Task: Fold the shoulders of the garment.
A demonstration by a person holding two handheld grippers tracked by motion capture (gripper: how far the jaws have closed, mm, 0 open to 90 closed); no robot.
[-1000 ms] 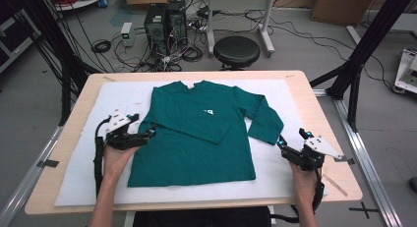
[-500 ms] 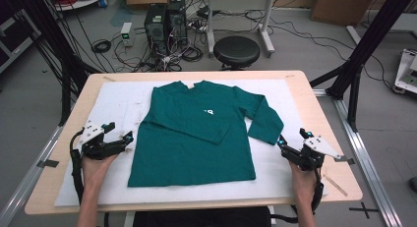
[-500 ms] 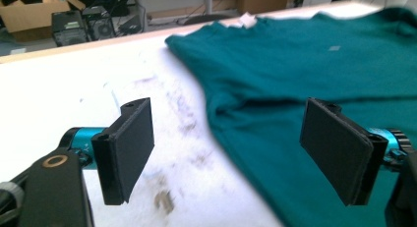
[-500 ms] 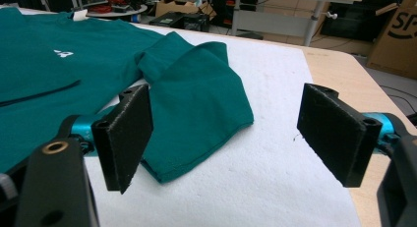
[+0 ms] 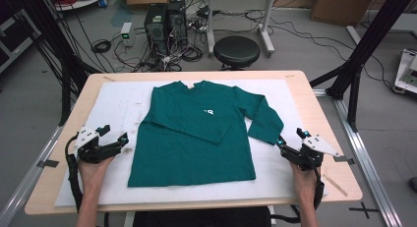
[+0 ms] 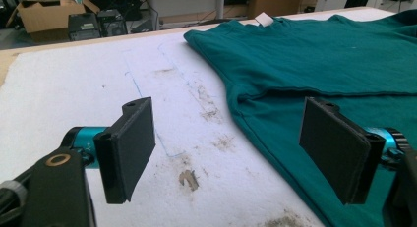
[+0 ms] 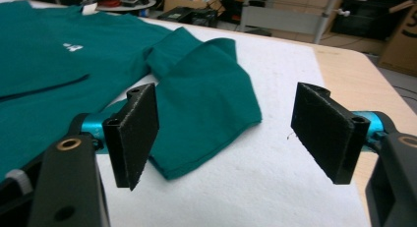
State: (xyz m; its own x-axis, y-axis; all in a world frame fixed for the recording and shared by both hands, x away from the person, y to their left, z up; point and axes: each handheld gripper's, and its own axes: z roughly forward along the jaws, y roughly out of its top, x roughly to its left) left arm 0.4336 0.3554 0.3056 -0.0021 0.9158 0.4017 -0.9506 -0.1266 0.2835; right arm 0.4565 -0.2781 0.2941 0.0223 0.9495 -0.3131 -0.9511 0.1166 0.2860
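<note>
Green shirt (image 5: 196, 131) flat on white-padded surface (image 5: 113, 101). Left tongs (image 5: 112, 138) at 8 o'clock, apart, empty. Right tongs (image 5: 291, 142) at 4 o'clock near sleeve cuff (image 5: 265, 126), apart, just been closing slightly, nothing between.

High view looks down; both gripper views skim the shirt (image 5: 196, 133) closely.

Beyond your light wooden table (image 5: 322, 121) and its white foam mat (image 5: 118, 101), you face a grey floor (image 5: 29, 84) strewn with black cables (image 5: 103, 44), two black computer towers (image 5: 164, 21), a round black stool (image 5: 236, 50) and brown cardboard boxes (image 5: 334, 5).
</note>
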